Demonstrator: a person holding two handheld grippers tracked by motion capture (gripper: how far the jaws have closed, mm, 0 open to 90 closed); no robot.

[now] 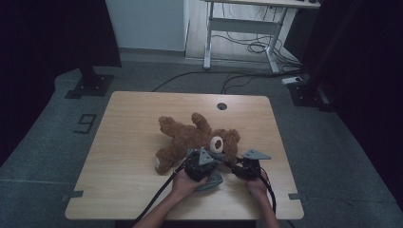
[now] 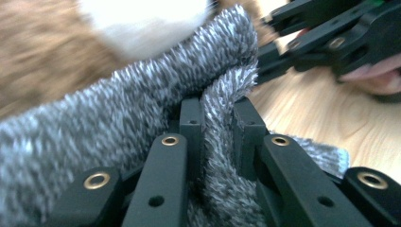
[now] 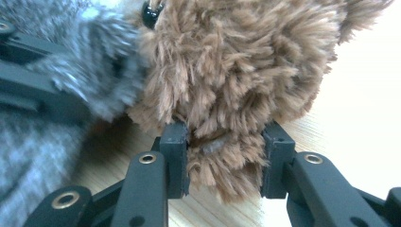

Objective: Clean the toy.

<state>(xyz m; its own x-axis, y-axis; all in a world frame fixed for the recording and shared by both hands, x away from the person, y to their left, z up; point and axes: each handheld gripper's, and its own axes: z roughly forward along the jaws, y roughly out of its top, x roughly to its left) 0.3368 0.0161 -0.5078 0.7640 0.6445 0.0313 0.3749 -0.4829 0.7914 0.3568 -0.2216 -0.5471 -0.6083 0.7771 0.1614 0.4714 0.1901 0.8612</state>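
A brown teddy bear (image 1: pixel 190 137) lies on its back in the middle of the wooden table (image 1: pixel 128 156), head toward the person. My left gripper (image 1: pixel 204 160) sits at the bear's muzzle. In the left gripper view it (image 2: pixel 217 118) is shut on a fold of grey fuzzy cloth (image 2: pixel 118 118), which drapes against the bear's white muzzle. My right gripper (image 1: pixel 239 165) is at the bear's head. In the right gripper view its jaws (image 3: pixel 224 146) clamp a tuft of brown fur at the lower edge of the bear's head (image 3: pixel 236 61). The grey cloth (image 3: pixel 28 142) hangs to the left there.
A round cable hole (image 1: pixel 222 106) sits near the table's far edge. Beyond the table, a white desk frame (image 1: pixel 247 28) stands over floor cables, with black stand bases at left (image 1: pixel 90 85) and right (image 1: pixel 304 90). Bare tabletop lies to the left of the bear.
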